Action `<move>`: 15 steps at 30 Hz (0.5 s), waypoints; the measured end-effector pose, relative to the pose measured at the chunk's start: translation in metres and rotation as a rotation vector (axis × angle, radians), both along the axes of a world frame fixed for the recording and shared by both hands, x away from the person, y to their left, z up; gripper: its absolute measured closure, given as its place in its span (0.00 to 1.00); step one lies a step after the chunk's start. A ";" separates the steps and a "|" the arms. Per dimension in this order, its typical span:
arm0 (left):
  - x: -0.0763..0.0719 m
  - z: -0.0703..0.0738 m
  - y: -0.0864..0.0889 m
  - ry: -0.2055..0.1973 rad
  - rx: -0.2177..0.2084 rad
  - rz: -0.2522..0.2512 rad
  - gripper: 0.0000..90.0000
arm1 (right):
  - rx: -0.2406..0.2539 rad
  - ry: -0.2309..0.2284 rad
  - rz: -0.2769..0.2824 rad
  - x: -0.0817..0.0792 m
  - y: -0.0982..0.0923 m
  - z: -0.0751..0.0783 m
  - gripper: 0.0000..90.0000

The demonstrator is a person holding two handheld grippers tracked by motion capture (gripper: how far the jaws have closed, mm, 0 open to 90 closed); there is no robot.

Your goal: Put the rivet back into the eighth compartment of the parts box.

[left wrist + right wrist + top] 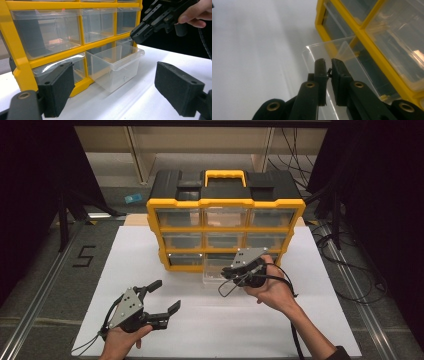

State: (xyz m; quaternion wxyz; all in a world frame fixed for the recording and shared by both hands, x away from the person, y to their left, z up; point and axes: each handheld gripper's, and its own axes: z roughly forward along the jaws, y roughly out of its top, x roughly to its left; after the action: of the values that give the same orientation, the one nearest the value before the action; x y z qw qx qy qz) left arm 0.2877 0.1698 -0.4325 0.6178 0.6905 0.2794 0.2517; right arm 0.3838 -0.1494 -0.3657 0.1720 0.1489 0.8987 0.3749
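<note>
You are working the clear drawer, already pulled partway out of the bottom row's middle slot of the yellow organizer. Your right tool, pressed together and holding nothing visible, is hovering above the drawer. Your left tool is waiting spread on the desk in front of the organizer. The drawer is sitting empty, with pushing it closed left to do.

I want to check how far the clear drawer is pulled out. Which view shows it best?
The left gripper view: the pulled-out clear drawer shows whole, from the side, jutting from the bottom row of the yellow organizer. The high view has the drawer small and partly behind the right gripper. The right gripper view gives a close piece of its rim.
</note>
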 end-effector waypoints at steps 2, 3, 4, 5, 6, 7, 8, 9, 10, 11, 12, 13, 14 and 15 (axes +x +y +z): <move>0.000 0.000 0.000 -0.002 0.001 0.000 0.18 | 0.005 -0.007 -0.011 0.003 -0.001 0.000 0.93; 0.000 0.000 0.000 0.001 0.003 0.000 0.18 | 0.009 -0.005 -0.011 0.004 -0.001 0.000 0.93; 0.000 0.000 0.000 0.002 0.002 0.000 0.18 | 0.013 -0.008 -0.017 0.005 -0.002 -0.001 0.93; 0.000 0.000 0.000 0.000 0.000 0.000 0.18 | 0.016 -0.007 -0.021 0.007 -0.002 -0.001 0.93; 0.000 0.000 0.000 -0.001 0.000 0.000 0.18 | 0.016 -0.010 -0.025 0.008 -0.002 -0.002 0.93; 0.000 0.000 0.000 0.000 0.000 -0.001 0.18 | 0.017 -0.007 -0.029 0.010 -0.002 -0.002 0.93; 0.000 0.000 0.000 0.000 0.001 -0.001 0.18 | 0.018 -0.012 -0.031 0.011 -0.002 -0.003 0.93; 0.000 0.000 0.000 0.001 0.002 -0.001 0.18 | 0.018 -0.010 -0.034 0.012 -0.002 -0.003 0.93; 0.000 0.000 0.000 0.002 0.004 0.001 0.18 | 0.018 -0.007 -0.036 0.013 -0.003 -0.003 0.93; 0.000 0.000 0.000 -0.002 -0.002 0.001 0.18 | 0.019 -0.010 -0.040 0.014 -0.003 -0.004 0.93; 0.000 0.000 0.000 -0.004 -0.005 0.000 0.18 | 0.019 -0.011 -0.042 0.015 -0.002 -0.005 0.93; 0.000 0.000 0.000 -0.004 -0.002 -0.003 0.18 | 0.020 -0.012 -0.044 0.017 -0.002 -0.005 0.93; 0.000 0.000 0.000 -0.004 0.003 -0.004 0.18 | 0.019 -0.008 -0.046 0.017 -0.002 -0.006 0.93; 0.000 0.000 0.000 -0.004 0.004 -0.004 0.18 | 0.020 -0.008 -0.043 0.018 -0.001 -0.006 0.93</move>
State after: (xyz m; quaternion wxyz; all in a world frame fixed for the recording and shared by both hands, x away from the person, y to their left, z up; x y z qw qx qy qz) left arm 0.2873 0.1696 -0.4322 0.6175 0.6919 0.2763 0.2523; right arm 0.4020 -0.1508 -0.3720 0.1820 0.1686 0.8908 0.3808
